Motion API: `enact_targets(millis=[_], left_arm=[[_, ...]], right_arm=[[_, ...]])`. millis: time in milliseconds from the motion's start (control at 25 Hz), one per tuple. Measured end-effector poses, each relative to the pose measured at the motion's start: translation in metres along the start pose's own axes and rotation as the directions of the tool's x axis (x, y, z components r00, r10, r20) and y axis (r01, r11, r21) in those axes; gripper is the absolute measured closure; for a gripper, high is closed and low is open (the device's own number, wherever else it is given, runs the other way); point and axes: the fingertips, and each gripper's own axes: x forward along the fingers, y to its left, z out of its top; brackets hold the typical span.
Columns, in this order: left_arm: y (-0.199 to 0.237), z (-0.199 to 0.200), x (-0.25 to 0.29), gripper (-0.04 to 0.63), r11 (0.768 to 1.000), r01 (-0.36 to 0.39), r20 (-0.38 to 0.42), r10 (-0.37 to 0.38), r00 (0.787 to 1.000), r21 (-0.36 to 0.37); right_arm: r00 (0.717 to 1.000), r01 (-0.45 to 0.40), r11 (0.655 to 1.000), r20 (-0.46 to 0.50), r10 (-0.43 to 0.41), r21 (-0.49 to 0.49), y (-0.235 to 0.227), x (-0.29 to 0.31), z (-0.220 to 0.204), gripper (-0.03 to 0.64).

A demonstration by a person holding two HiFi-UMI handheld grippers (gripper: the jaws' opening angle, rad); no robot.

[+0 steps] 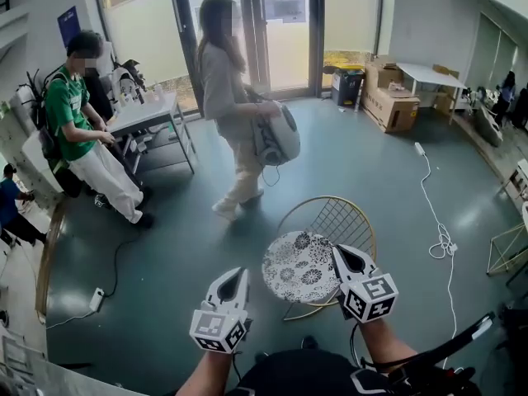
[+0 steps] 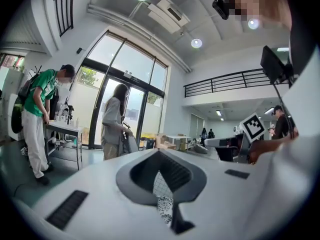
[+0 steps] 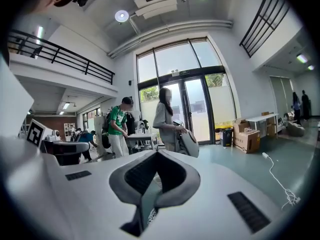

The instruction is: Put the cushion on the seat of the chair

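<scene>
The round black-and-white floral cushion (image 1: 299, 268) is lying on the seat of the gold wire chair (image 1: 342, 219). The left gripper (image 1: 234, 277) and right gripper (image 1: 341, 256) are hovering near it, jaws pressed together, gripping nothing.

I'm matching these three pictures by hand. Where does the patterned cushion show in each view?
Head view: the cushion lies on the seat of the wire chair, lower centre-right.
Left gripper view: a sliver of the cushion shows low at centre, between the jaws.
Right gripper view: only a tiny patch of it shows, bottom centre.
Shared landmark: the person in the green shirt.
</scene>
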Motion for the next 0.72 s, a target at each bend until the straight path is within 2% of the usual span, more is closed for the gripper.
enact_targets(millis=[400,720], left_arm=[[0.02,0.005,-0.018,0.586,0.999,-0.033,0.009,0.033,0.999,0.025],[0.028,0.007,-0.021,0.586,0.999,-0.043,0.004,0.043,0.999,0.019]], right_arm=[[1.0,0.017,1.0,0.021,-0.017,-0.017,0.012,0.005,0.004,0.607],[0.999,0.023,1.0,0.026,-0.022,-0.019,0.016,0.008,0.011,0.607]])
